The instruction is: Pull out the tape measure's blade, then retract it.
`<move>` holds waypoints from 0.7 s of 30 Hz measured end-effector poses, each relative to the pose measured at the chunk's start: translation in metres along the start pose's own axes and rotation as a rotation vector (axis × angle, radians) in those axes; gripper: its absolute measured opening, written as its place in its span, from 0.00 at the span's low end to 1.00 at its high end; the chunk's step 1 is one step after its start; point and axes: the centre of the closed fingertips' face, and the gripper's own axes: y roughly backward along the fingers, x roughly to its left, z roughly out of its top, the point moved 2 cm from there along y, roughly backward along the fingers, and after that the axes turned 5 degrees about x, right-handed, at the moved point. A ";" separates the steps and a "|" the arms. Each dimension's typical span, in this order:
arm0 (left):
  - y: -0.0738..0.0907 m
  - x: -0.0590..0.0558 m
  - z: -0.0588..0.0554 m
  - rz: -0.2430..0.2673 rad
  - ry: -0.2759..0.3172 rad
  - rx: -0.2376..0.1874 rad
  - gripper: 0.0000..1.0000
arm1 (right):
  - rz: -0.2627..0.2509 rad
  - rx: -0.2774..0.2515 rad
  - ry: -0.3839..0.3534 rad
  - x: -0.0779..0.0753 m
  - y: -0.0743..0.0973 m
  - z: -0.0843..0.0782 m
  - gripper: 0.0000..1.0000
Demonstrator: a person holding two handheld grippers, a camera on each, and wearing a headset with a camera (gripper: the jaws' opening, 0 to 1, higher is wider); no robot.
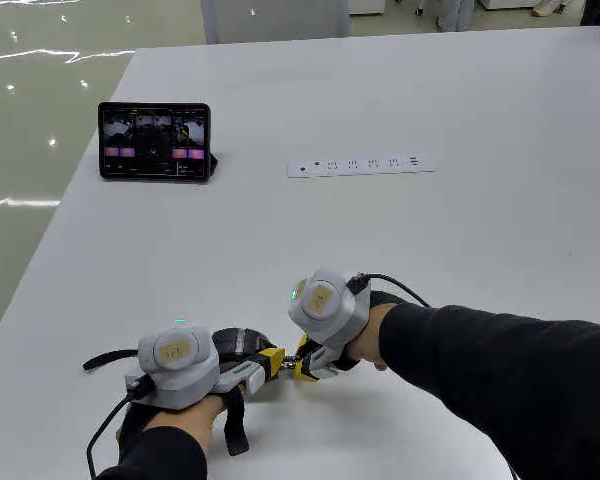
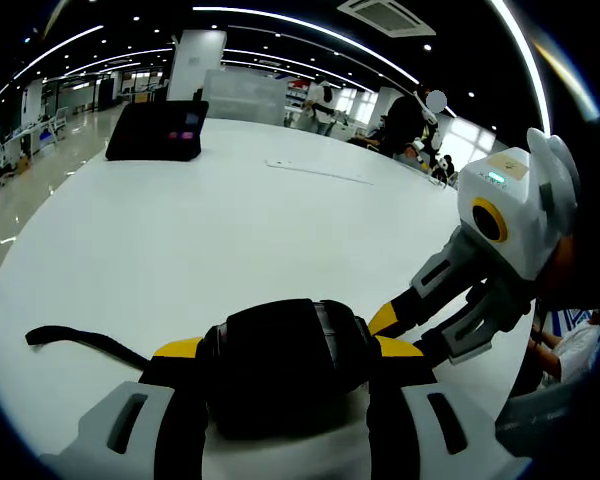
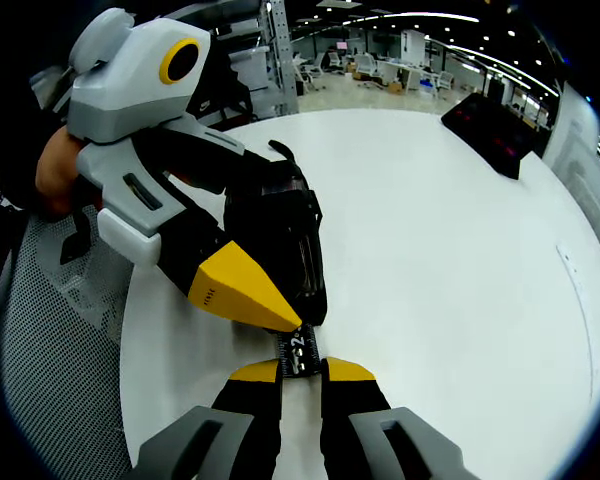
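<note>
A black tape measure (image 1: 242, 346) lies near the table's front edge, with its wrist strap (image 1: 108, 358) trailing left. My left gripper (image 1: 272, 362) is shut on its case (image 2: 285, 363), the yellow tips on either side. In the right gripper view the case (image 3: 278, 236) sits just ahead, and a short length of black blade (image 3: 298, 353) with white numerals sticks out of it. My right gripper (image 3: 302, 372) is shut on the blade's end. In the head view the right gripper (image 1: 302, 364) meets the left one tip to tip. In the left gripper view the right gripper (image 2: 420, 330) reaches in from the right.
A dark tablet (image 1: 155, 141) stands at the back left of the white table (image 1: 400, 230). A white power strip (image 1: 360, 165) lies flat further back, right of the tablet. The table's left edge (image 1: 40, 260) drops to a glossy floor. People stand in the far background.
</note>
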 end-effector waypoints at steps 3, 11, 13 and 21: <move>0.000 0.000 0.000 -0.002 0.001 0.002 0.60 | -0.003 -0.005 0.010 0.000 -0.003 0.003 0.11; 0.000 0.000 0.000 -0.004 0.000 0.001 0.60 | -0.006 -0.021 0.007 0.002 -0.006 0.008 0.11; 0.000 0.000 0.000 -0.004 0.000 0.000 0.60 | -0.007 -0.026 0.013 0.003 -0.006 0.009 0.11; 0.000 -0.001 -0.001 -0.006 -0.003 -0.002 0.61 | -0.012 -0.038 0.025 0.003 -0.007 0.011 0.11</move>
